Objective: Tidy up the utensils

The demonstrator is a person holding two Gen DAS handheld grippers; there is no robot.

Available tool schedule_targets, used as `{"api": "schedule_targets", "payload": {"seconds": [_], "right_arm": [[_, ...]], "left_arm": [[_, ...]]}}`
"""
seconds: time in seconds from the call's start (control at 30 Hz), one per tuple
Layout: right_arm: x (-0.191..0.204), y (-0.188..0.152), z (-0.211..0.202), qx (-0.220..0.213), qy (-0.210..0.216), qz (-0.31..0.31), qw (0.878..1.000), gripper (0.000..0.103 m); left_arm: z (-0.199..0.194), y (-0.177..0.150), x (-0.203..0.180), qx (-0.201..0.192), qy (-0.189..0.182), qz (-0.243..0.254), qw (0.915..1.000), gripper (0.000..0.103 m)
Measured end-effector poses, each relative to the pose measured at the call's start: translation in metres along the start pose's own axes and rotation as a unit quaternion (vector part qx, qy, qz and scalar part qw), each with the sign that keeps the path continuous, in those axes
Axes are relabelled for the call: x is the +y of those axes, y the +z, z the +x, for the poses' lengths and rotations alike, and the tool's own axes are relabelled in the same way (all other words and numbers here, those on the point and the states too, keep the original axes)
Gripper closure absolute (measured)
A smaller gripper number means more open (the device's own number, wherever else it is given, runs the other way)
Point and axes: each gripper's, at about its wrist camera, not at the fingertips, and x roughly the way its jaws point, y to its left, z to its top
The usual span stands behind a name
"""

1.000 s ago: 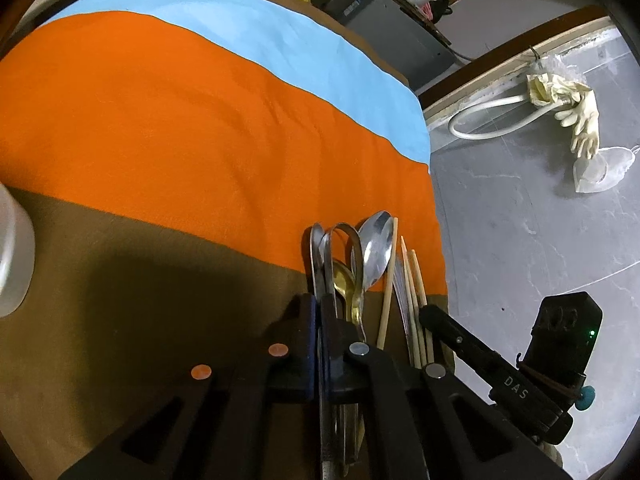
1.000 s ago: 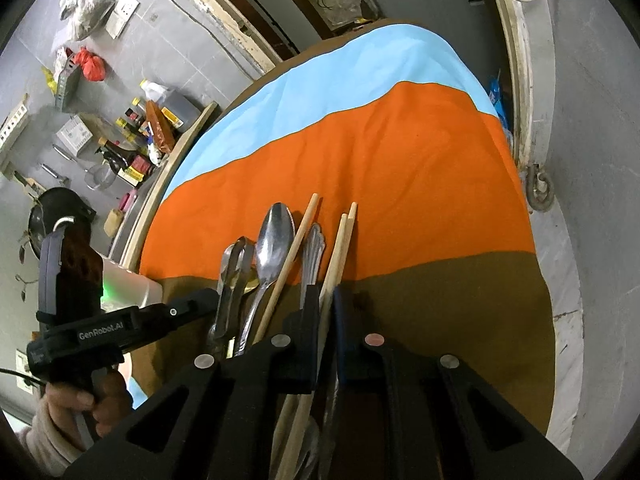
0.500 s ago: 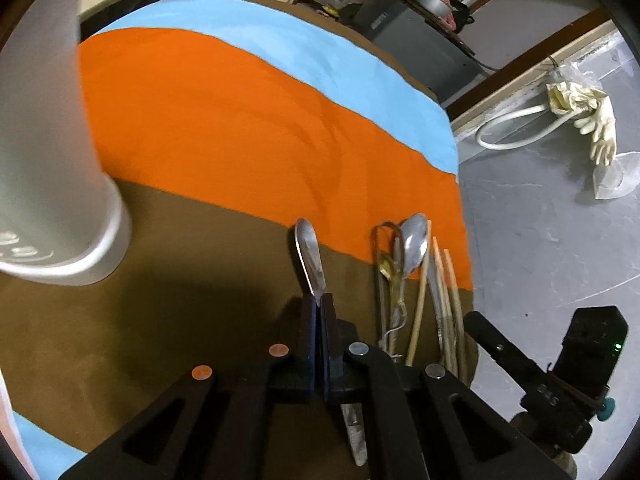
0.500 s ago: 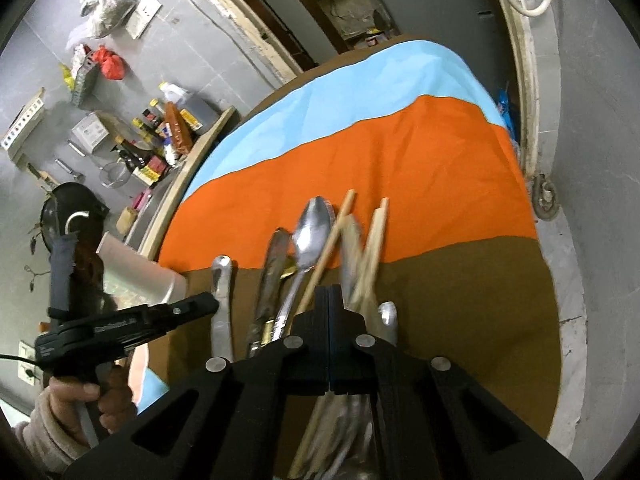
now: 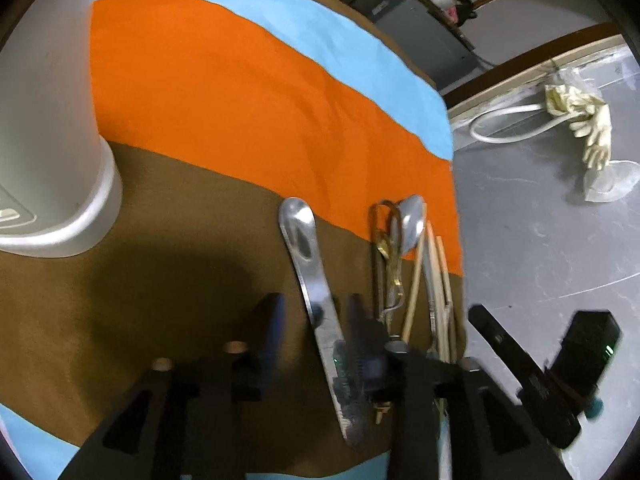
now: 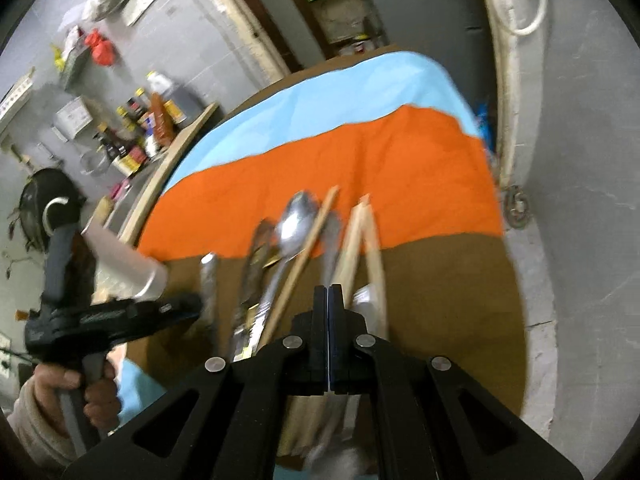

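Note:
A flat metal utensil [image 5: 305, 252] lies on the brown band of the striped cloth [image 5: 240, 120], between the fingers of my left gripper [image 5: 316, 320]. Its jaws are opening and the pads stand clear of it. To the right lies a pile of a spoon [image 5: 412, 220], a gold-coloured utensil [image 5: 386, 248] and wooden chopsticks [image 5: 440, 280]. In the right wrist view my right gripper [image 6: 328, 300] is shut with nothing between its fingers, hovering just over the chopsticks [image 6: 360, 240] and spoon [image 6: 294, 224]. The separated utensil [image 6: 210, 280] lies left of the pile, beside my left gripper [image 6: 192, 306].
A white container [image 5: 52, 160] stands on the cloth at the left, close to the separated utensil. The table's right edge drops to a grey floor with a hose and gloves [image 5: 592, 132]. A person's hand [image 6: 76, 392] holds the left gripper. Bottles [image 6: 136, 136] crowd a far shelf.
My left gripper carried the flat metal utensil leftward out of the pile toward the white container, then opened over it on the cloth. The right gripper stayed shut and lifted slightly.

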Motion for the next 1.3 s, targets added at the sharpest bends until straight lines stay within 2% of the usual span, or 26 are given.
{"api": "schedule_targets", "payload": {"seconds": [0.07,0.17,0.37,0.4,0.47,0.67,0.87,1.03,1.3], "right_arm": [[-0.011,0.009,0.004,0.006,-0.012,-0.001,1.000,0.102],[-0.024,0.019,0.014,0.022,-0.007,0.006,1.000,0.101],[-0.026,0.021,0.032,0.049,0.002,0.001,0.999,0.101],[-0.025,0.018,0.035,0.052,0.004,0.002,0.999,0.101],[-0.026,0.017,0.037,0.054,0.013,0.005,0.998,0.101],[-0.027,0.018,0.045,0.069,0.023,-0.003,0.997,0.099],[-0.027,0.023,0.051,0.092,0.031,-0.019,0.995,0.098],[-0.017,0.027,0.059,0.110,0.009,-0.038,0.993,0.098],[0.003,0.028,0.064,0.110,-0.052,-0.038,0.992,0.098]], "left_arm": [[0.001,-0.001,-0.002,-0.003,0.004,0.003,1.0000,0.063],[0.006,-0.001,-0.007,-0.001,0.016,0.018,0.9997,0.066],[0.012,0.007,-0.012,0.003,0.022,0.021,0.9995,0.068],[0.014,0.008,-0.014,0.003,0.032,0.028,0.9991,0.070],[0.015,0.009,-0.016,0.005,0.057,0.038,0.9976,0.087],[0.018,0.012,-0.018,0.015,0.068,0.030,0.9971,0.088],[0.021,0.015,-0.018,0.023,0.059,0.012,0.9979,0.088],[0.027,0.017,-0.031,0.029,0.088,0.039,0.9950,0.088],[0.028,0.018,-0.042,0.024,0.124,0.056,0.9905,0.089]]}}
